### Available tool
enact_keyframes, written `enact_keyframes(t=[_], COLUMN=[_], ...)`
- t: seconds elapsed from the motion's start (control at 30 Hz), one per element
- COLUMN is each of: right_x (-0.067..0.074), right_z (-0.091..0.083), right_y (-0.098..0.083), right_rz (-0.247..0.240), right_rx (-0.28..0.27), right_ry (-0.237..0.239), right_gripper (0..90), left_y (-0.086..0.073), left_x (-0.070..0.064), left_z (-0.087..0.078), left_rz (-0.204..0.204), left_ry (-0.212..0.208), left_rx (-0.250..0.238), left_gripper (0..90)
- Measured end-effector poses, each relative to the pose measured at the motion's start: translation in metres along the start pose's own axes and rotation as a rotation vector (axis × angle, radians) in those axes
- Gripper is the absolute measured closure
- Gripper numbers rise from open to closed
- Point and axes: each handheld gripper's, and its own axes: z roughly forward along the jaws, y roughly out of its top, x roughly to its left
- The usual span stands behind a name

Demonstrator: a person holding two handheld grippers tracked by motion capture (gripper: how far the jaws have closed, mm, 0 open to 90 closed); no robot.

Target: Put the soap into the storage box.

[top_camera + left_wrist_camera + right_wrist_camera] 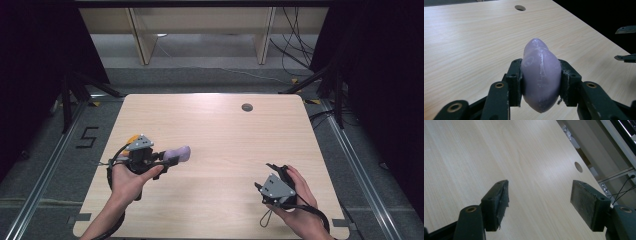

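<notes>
While the pale purple lump (540, 75) is sitting squeezed between the two black pads of the left gripper (540, 83), it is bulging out above and below them, its rounded tip pointing away along the table (474, 37). Both pads are pressing flat on its sides, so that gripper is clenched on it. From the high view the lump (177, 153) is sticking out level from the left gripper (167, 159) toward the middle of the table (225, 140), over the left part of the wooden top; whether it is resting on the wood or hanging just above it cannot be told.

Well apart from it, near the table's right front corner, the right gripper (275, 170) is being held in the person's right hand (300, 197). Its jaws are standing wide apart over bare wood, with nothing between its pads (586, 202), so it is released.

Counting: one purple lump, two grippers, one in each hand, and one round hole (247, 107) in the tabletop near its far edge.
</notes>
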Motion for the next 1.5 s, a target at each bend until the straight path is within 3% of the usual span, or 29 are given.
enact_keyframes(t=[0.7, 1.5], right_x=[-0.001, 0.0], right_z=[0.001, 0.0], right_y=[-0.001, -0.001], right_rz=[-0.004, 0.02], right_rx=[-0.006, 0.002], right_ry=[-0.011, -0.001], right_gripper=[31.7, 32.2], left_y=[-0.002, -0.003], left_x=[0.018, 0.044], left_z=[-0.014, -0.034], left_rz=[-0.056, -0.104], left_ry=[0.05, 0.169], left_rx=[-0.039, -0.094], left_gripper=[58.8, 58.8])
